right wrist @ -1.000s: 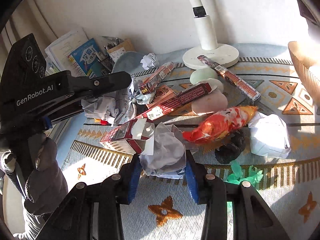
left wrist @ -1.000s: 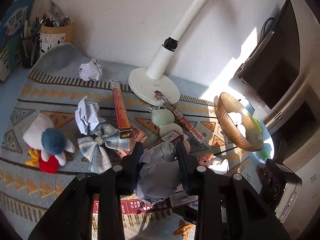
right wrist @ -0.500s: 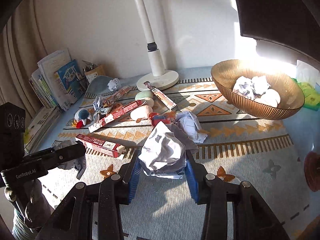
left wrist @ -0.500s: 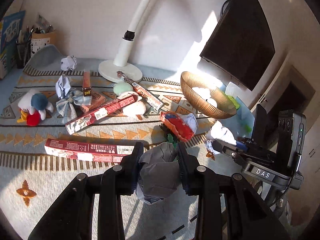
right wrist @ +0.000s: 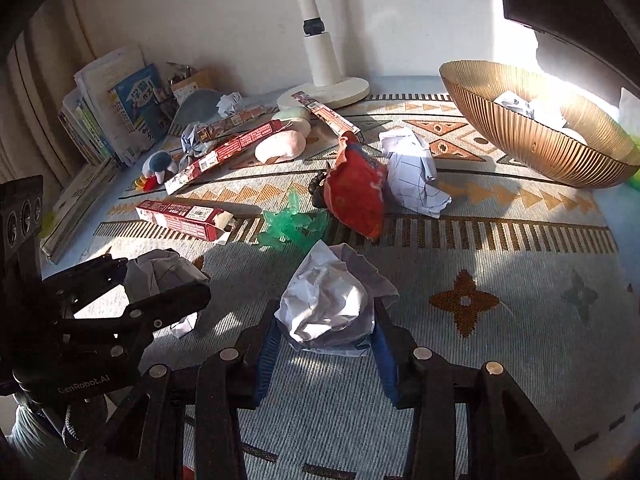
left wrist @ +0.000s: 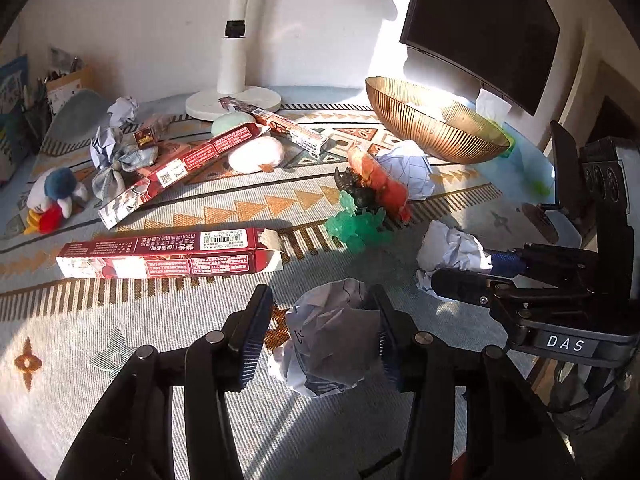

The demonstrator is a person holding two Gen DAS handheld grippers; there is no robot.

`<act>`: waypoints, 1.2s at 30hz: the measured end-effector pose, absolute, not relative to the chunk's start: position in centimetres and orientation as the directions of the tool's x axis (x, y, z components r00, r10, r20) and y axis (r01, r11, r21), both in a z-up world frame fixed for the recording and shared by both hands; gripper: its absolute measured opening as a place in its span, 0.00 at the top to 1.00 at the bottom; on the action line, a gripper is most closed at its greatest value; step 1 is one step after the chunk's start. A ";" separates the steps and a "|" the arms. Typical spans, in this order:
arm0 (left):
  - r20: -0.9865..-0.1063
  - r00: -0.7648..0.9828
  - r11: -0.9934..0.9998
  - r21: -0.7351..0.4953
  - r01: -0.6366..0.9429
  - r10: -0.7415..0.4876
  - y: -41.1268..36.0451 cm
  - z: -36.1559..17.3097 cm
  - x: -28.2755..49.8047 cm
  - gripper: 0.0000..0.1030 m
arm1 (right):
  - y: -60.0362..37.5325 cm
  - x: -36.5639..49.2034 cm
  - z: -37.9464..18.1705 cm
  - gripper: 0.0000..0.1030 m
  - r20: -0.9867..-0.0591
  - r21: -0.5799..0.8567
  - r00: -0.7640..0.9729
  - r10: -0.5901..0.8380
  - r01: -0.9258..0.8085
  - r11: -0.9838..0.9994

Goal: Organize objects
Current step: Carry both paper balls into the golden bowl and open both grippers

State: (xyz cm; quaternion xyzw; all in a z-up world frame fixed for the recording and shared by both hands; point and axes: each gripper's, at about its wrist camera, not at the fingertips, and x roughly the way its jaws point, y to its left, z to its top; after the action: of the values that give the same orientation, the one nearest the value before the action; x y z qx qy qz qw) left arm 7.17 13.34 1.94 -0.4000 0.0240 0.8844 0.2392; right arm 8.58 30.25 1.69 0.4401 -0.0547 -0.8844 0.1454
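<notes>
A plain white wall [right wrist: 224,12] rises behind a pale blue woven rug with orange triangle bands [right wrist: 500,360]. Pleated beige curtains [right wrist: 36,80] hang left of that wall. A dark flat screen [left wrist: 480,20] hangs to its right, where hard sunlight [left wrist: 384,52] strikes.

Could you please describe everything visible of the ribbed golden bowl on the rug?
The golden bowl is wide and shallow, with fine vertical ribs on its wall and a thin rim, looking like metal or tinted glass. It stands upright at the rug's far right edge, partly sunlit. Crumpled paper balls lie inside. Neither claw touches it.
</notes>
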 end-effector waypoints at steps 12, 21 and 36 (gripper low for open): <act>-0.734 -0.560 -0.909 -0.193 -0.369 0.384 11.5 1.3 7.1 0.28 | 31.4 8.0 1.4 0.33 -0.743 0.300 -0.580 -0.335 0.158 -0.941; -0.751 -0.585 -0.937 -0.126 -0.326 0.305 12.7 0.8 6.2 0.57 | 30.9 8.0 1.4 0.59 -0.726 0.299 -0.599 -0.338 0.166 -0.939; -0.572 -0.649 -0.845 -0.164 -0.509 0.502 22.1 11.4 2.9 0.57 | 40.8 6.9 13.0 0.60 -0.541 0.236 -0.825 -0.165 0.040 -0.971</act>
State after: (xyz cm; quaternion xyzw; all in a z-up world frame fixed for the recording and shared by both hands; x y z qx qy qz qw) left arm 2.92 22.07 11.44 -0.3132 0.0059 0.9079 0.2785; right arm 6.90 40.77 13.04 0.2911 -0.1077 -0.9491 0.0538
